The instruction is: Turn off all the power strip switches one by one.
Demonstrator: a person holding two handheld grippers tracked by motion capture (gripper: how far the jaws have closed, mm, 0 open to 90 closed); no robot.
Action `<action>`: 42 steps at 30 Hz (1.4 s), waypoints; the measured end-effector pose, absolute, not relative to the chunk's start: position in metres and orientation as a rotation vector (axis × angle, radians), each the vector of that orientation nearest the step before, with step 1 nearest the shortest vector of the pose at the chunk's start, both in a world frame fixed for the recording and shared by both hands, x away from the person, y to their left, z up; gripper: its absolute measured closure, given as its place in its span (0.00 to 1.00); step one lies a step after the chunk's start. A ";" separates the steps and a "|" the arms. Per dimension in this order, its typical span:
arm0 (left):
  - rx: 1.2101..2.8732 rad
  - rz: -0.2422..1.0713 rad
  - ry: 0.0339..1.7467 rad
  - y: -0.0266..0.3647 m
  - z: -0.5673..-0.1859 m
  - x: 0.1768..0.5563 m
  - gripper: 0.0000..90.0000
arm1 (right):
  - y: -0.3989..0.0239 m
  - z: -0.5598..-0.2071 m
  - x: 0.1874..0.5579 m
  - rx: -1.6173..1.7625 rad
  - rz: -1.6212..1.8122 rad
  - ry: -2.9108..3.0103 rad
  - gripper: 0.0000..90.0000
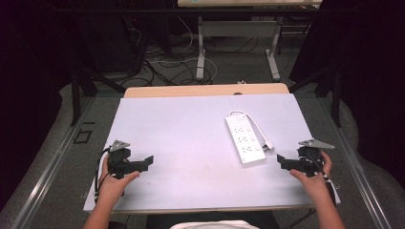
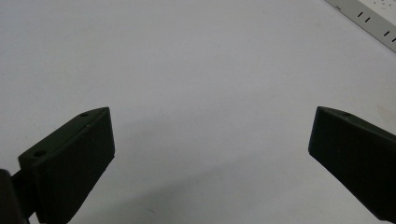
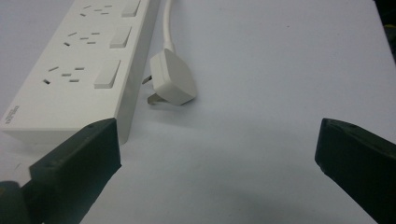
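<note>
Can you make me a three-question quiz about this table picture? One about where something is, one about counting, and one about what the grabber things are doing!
1. Where does the plug lie?
A. beside the power strip
B. pushed into a socket
C. on the floor

2. How many socket groups does the power strip have?
A. one
B. three
C. six

3. How do the left gripper and right gripper stand?
A. both open, holding nothing
B. both shut on the cable
C. one open, one shut

Answers: 1 A, the plug rests on the table next to the strip's side. 2 B, three groups sit in a row, each with a switch. 3 A, each gripper view shows jaws wide apart with bare table between.
</note>
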State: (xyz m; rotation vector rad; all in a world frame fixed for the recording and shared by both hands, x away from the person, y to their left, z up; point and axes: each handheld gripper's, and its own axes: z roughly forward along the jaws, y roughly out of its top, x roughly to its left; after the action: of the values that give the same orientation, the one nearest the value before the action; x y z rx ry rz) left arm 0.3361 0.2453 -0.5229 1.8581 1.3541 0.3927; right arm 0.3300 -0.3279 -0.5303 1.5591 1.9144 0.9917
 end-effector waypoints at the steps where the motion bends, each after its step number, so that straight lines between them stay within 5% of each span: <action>1: 1.859 0.394 1.356 0.246 -0.523 0.336 0.01 | -0.327 -0.530 0.330 1.561 0.990 1.917 0.00; 7: 1.866 0.395 1.352 0.246 -0.522 0.335 0.01 | -0.323 -0.525 0.334 1.547 0.987 1.975 0.00; 16: 1.850 0.383 1.373 0.246 -0.518 0.330 0.01 | -0.303 -0.509 0.349 1.482 0.879 2.080 0.17; 42: 1.851 0.401 1.369 0.241 -0.519 0.333 0.01 | -0.280 -0.471 0.396 1.461 0.871 2.188 0.39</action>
State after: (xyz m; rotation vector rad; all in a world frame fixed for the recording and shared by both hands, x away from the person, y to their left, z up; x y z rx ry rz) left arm 0.3335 0.2414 -0.5188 1.8508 1.3688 0.4006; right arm 0.3957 -0.2800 -0.4709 1.4609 2.1876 0.8713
